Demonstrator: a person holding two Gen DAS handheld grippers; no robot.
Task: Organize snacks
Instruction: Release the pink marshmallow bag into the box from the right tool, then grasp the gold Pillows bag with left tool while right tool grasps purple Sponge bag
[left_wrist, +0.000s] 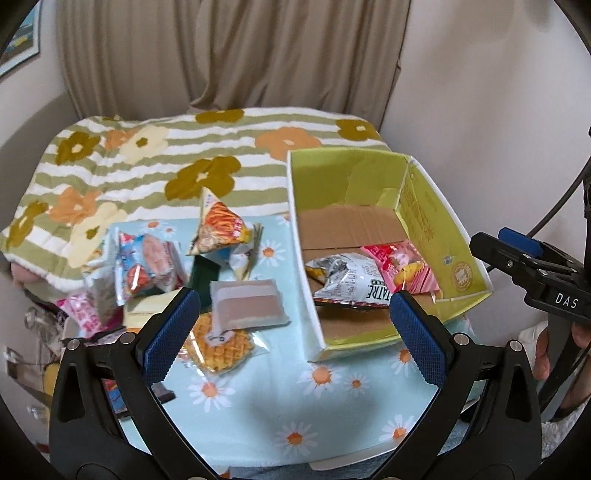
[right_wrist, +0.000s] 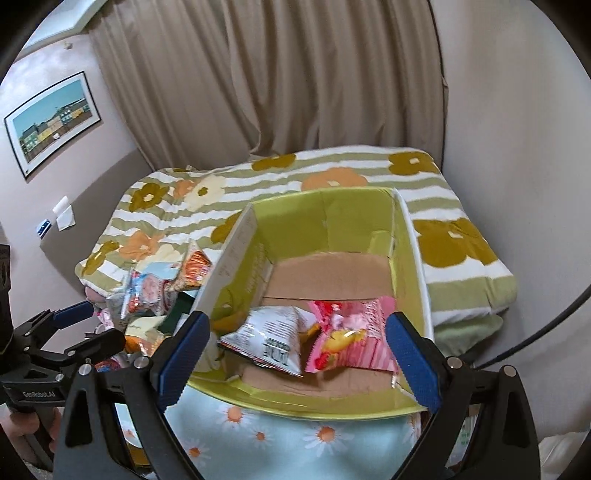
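Observation:
A green cardboard box (left_wrist: 439, 221) (right_wrist: 332, 218) stands on a light blue daisy cloth (left_wrist: 280, 413). Inside lie a silver snack bag (left_wrist: 347, 280) (right_wrist: 269, 332) and a pink snack packet (left_wrist: 402, 266) (right_wrist: 351, 336). Left of the box lie loose snacks: a waffle packet (left_wrist: 218, 343), a wafer packet (left_wrist: 247, 302), an orange triangular bag (left_wrist: 221, 225) and a blue-and-red packet (left_wrist: 151, 262). My left gripper (left_wrist: 291, 332) is open and empty above the cloth, near the waffle and wafer. My right gripper (right_wrist: 295, 358) is open and empty at the box's near rim.
A striped flower blanket (left_wrist: 147, 162) (right_wrist: 458, 236) covers the bed behind. Beige curtains (right_wrist: 266, 81) hang at the back. A framed picture (right_wrist: 51, 122) hangs on the left wall. The right gripper shows at the right edge of the left wrist view (left_wrist: 532, 266).

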